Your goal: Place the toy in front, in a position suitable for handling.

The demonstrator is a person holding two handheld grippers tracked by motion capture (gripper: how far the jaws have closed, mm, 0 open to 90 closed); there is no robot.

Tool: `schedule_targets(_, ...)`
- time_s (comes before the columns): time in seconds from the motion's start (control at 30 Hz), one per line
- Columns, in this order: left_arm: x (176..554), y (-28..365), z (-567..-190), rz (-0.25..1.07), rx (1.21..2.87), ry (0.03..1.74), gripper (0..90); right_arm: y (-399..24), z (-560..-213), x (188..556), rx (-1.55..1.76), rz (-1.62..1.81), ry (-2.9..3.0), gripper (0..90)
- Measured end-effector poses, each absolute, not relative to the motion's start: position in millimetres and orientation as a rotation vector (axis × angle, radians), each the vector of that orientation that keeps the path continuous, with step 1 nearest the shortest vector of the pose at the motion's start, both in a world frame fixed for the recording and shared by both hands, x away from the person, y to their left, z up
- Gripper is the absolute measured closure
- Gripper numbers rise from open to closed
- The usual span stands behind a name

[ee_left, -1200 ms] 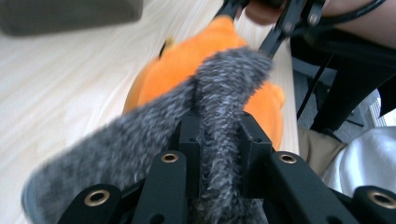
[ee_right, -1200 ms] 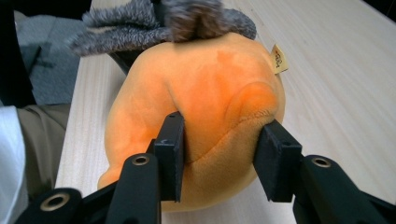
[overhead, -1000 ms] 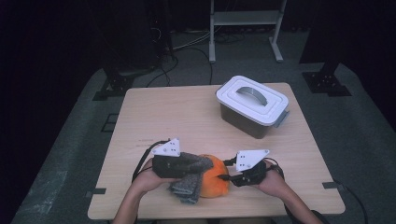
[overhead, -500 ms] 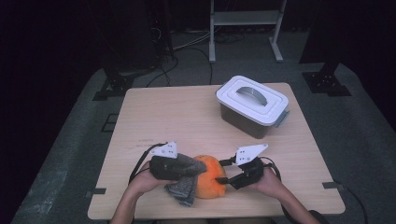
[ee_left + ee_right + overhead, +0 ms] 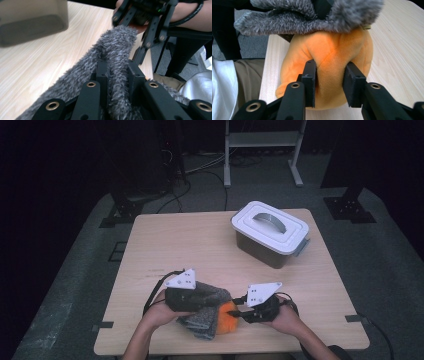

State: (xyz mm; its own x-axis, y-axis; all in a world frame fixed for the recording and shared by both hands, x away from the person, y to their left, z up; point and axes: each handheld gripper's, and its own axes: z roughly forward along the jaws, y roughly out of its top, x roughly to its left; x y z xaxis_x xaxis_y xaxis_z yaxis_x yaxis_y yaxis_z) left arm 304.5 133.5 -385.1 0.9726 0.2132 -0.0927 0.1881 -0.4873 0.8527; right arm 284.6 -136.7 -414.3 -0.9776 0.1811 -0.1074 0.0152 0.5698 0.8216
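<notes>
Left claw (image 5: 116,75) pinches our grey fur (image 5: 117,45), right claw (image 5: 329,75) has just been closing and now squeezes the orange plush (image 5: 329,57), so pulling them apart looks next.

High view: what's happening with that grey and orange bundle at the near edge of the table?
A person sits at the table with a tool in each hand. The left tool is shut on a fold of the grey fuzzy cloth, which drapes over the orange plush ball. The right tool has just been closing and its pads now pinch the ball's soft side. Both things rest near the table's front edge. The lidded grey box stands apart, farther back on the right, untouched.
</notes>
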Motion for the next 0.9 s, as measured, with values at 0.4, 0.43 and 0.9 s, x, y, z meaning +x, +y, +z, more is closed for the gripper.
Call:
schedule_targets(0.4,302,133,-378,0.061,2.099,0.265,75.3,-132,-414,280,0.114,1.355,2.623,65.3)
schedule_targets(0.43,300,129,-376,0.057,2.093,0.239,75.3,-131,-414,279,0.120,1.359,2.626,65.0)
schedule_targets(0.9,306,140,-396,0.002,2.131,0.306,74.9,-146,-425,300,0.341,1.391,2.673,64.7)
